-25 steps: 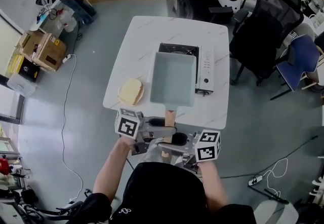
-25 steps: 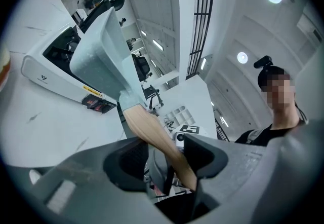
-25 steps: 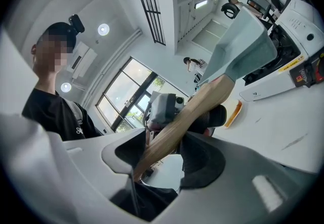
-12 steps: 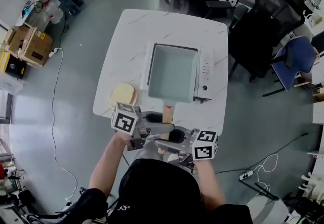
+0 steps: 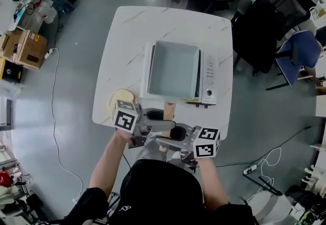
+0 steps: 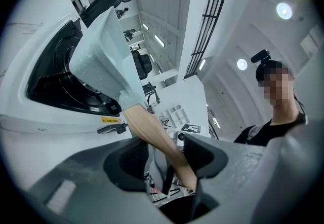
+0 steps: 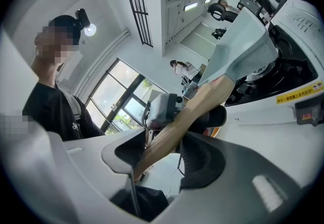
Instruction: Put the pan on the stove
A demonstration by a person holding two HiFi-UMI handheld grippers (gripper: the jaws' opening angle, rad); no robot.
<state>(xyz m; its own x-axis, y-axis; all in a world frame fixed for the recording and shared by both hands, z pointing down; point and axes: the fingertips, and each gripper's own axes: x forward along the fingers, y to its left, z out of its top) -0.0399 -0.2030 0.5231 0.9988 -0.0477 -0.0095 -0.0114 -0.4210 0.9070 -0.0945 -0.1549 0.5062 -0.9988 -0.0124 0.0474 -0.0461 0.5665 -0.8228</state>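
A rectangular grey-blue pan (image 5: pixel 173 68) with a wooden handle (image 5: pixel 169 109) lies over the white portable stove (image 5: pixel 209 79) on the marble table (image 5: pixel 127 30). My left gripper (image 5: pixel 165 126) and right gripper (image 5: pixel 164 142) are both shut on the handle from opposite sides, just off the table's near edge. In the left gripper view the handle (image 6: pixel 152 132) runs between the pads of the gripper (image 6: pixel 169 154), and the pan (image 6: pixel 101 50) sits above the black burner well (image 6: pixel 61 86). The right gripper view shows the same handle (image 7: pixel 202 101) in the gripper (image 7: pixel 164 154). Whether the pan rests on the burner I cannot tell.
A slice of bread on a round plate (image 5: pixel 122 99) sits at the table's near left corner, close to my left gripper. Black office chairs (image 5: pixel 270 10) stand to the right, cardboard boxes (image 5: pixel 23 48) on the floor at left.
Both grippers have carried the pan away from me and to the right, from hanging off the stove's near left side to lying squarely over it. The handle stays gripped.
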